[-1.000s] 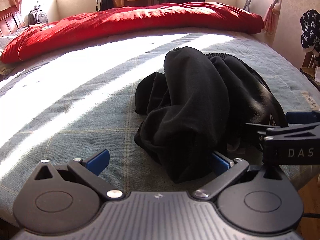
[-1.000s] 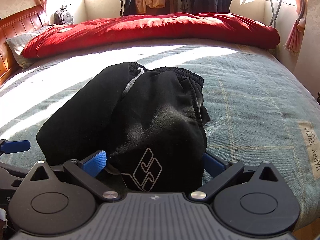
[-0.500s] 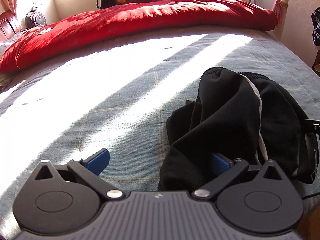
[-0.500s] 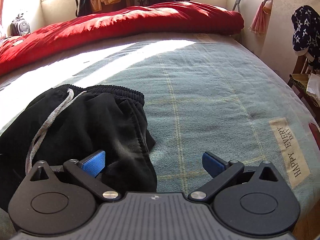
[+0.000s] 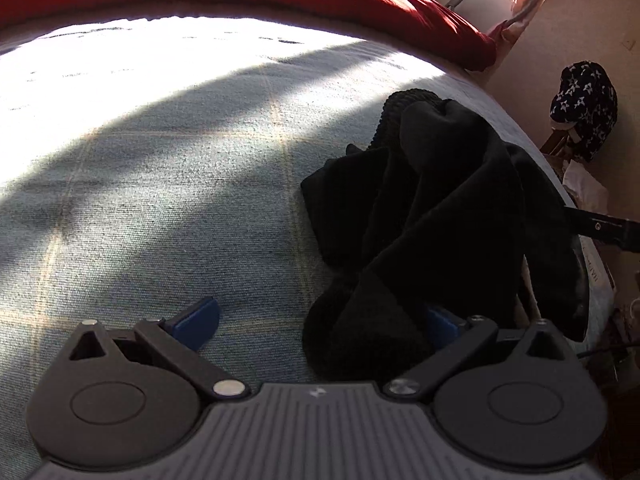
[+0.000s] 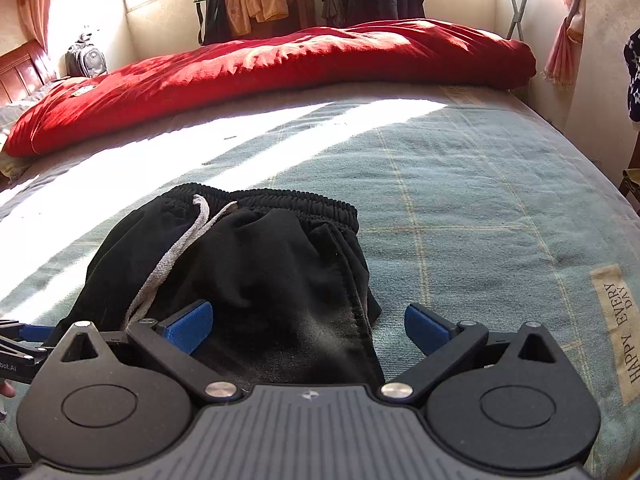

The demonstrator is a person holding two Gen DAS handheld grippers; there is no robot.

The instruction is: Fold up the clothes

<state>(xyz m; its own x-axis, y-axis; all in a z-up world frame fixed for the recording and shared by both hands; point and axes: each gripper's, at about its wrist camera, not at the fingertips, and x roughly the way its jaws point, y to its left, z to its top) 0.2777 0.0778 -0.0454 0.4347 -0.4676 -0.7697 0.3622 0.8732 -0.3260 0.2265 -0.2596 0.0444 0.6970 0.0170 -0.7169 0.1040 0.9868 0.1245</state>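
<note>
Black shorts (image 6: 256, 272): bunched in a loose heap on the bed (image 6: 460, 184), near its front edge; the elastic waistband faces away from the cameras, toward the red duvet (image 6: 280, 68).
Drawstring (image 6: 168, 264): pale grey cord, running from the waistband down across the left part of the shorts.
Bed: covered by a grey-green blanket with thin yellowish check lines; a wide band of sunlight crosses it between the shorts and the red duvet.
Red duvet: rolled in a long ridge along the far side of the bed, well apart from the shorts.
Label (image 6: 618, 332): cloth patch reading "HAPPY EVERY DAY", sewn on the blanket to the right of the shorts.
Left claw (image 5: 320, 320): spread wide, low over the bed at the left side of the shorts; its right blue finger (image 5: 440, 322) is partly buried in a fold of black cloth, its left finger lies over bare blanket. Whether the cloth is caught on that finger I cannot tell.
Right claw (image 6: 308, 326): spread wide, at the near edge of the shorts; the cloth lies between the two blue pads and passes under the claw's body, with the left pad (image 6: 188, 326) over the cloth and the right pad just beside its hem, over blanket.
Star-print garment (image 5: 584, 108): dark, hanging off the bed, right of the shorts.
</note>
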